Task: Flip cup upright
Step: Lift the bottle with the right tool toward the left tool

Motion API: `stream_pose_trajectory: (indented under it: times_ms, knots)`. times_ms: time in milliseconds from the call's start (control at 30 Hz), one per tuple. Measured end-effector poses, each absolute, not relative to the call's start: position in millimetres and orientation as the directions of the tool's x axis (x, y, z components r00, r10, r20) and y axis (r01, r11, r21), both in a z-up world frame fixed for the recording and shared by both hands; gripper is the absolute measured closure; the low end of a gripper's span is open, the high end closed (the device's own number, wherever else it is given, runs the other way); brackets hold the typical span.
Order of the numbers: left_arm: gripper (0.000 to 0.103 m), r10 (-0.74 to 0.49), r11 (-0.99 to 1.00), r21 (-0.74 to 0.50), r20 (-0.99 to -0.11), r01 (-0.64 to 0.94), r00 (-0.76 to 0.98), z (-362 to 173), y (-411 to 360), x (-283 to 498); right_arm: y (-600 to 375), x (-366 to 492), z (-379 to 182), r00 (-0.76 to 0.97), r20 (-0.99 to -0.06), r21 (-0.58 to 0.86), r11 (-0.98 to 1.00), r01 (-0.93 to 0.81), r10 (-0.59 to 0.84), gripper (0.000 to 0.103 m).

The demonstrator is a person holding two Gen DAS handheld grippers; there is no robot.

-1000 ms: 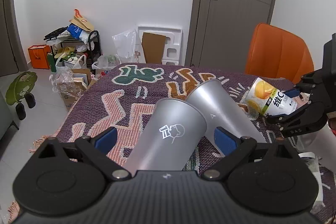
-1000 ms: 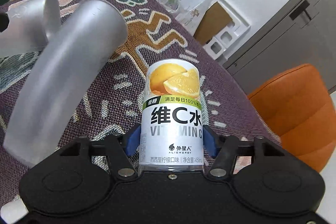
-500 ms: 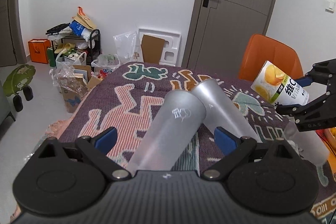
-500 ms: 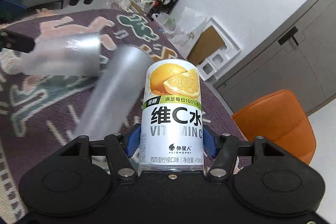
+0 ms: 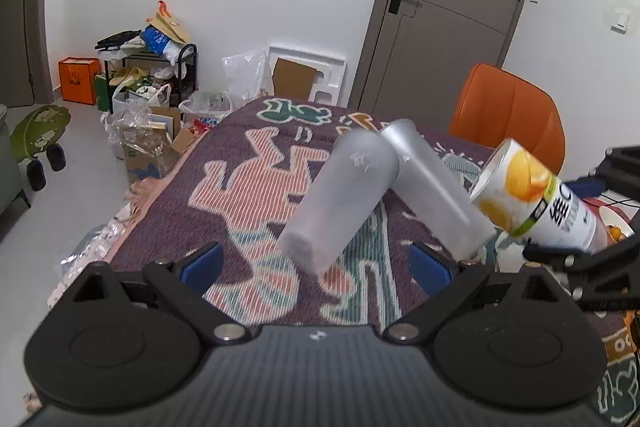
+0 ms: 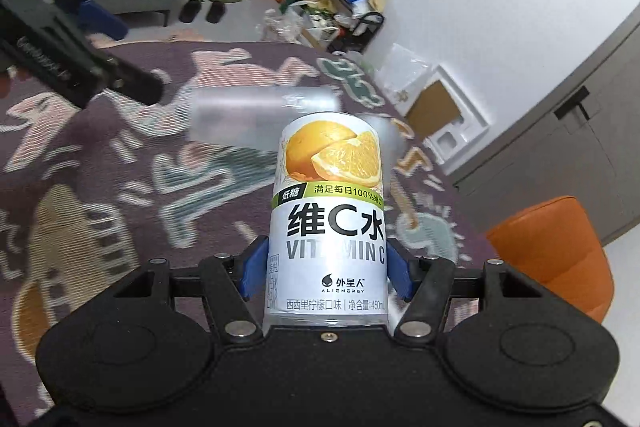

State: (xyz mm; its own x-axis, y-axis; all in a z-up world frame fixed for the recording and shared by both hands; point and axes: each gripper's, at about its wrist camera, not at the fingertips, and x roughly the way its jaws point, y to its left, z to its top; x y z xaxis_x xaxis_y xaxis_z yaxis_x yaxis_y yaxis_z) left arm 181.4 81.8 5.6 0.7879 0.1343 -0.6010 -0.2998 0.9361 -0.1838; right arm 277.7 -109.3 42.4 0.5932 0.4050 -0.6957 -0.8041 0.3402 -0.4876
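Note:
Two silver cups lie on the patterned cloth. The nearer cup point(image 5: 344, 191) is blurred, free ahead of my left gripper point(image 5: 316, 261), which is open and empty. The second cup point(image 5: 432, 183) lies behind it, leaning to the right. The blurred cup also shows in the right wrist view point(image 6: 256, 117). My right gripper point(image 6: 326, 273) is shut on a white Vitamin C bottle with an orange picture point(image 6: 328, 219) and holds it above the table; the bottle shows tilted at the right of the left wrist view point(image 5: 532, 199).
The patterned cloth point(image 5: 248, 195) covers the table. An orange chair point(image 5: 508, 115) stands at the far side. A door point(image 5: 448, 3), foam packaging point(image 5: 308, 75) and a cluttered rack point(image 5: 148, 67) stand along the wall. A bowl with food point(image 5: 616, 227) sits at the right.
My left gripper has opened and let go of the nearer silver cup, which now lies free ahead of it. My right gripper has lifted the bottle higher.

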Motion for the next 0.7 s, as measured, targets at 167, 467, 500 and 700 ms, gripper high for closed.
stream_pose_trajectory:
  times_ms: [167,467,500,700]
  knots:
    - [0.005,0.135,0.932,-0.190,-0.610,-0.310,0.781,-4,86,157,-104,240,22,0.552,-0.721,-0.460,0.306,-0.834,0.419,0.045]
    - [0.005,0.148,0.919,-0.197,-0.630,-0.341,0.762,-26,95,120,-91,201,-15,0.501,-0.753,-0.428,0.262,-0.865,0.426,0.045]
    - [0.005,0.149,0.918,-0.198,-0.633,-0.345,0.760,-28,95,116,-90,198,-17,0.497,-0.756,-0.425,0.259,-0.868,0.426,0.045]
    - [0.005,0.150,0.916,-0.193,-0.646,-0.351,0.748,-40,98,103,-89,187,-30,0.475,-0.769,-0.406,0.247,-0.880,0.427,0.044]
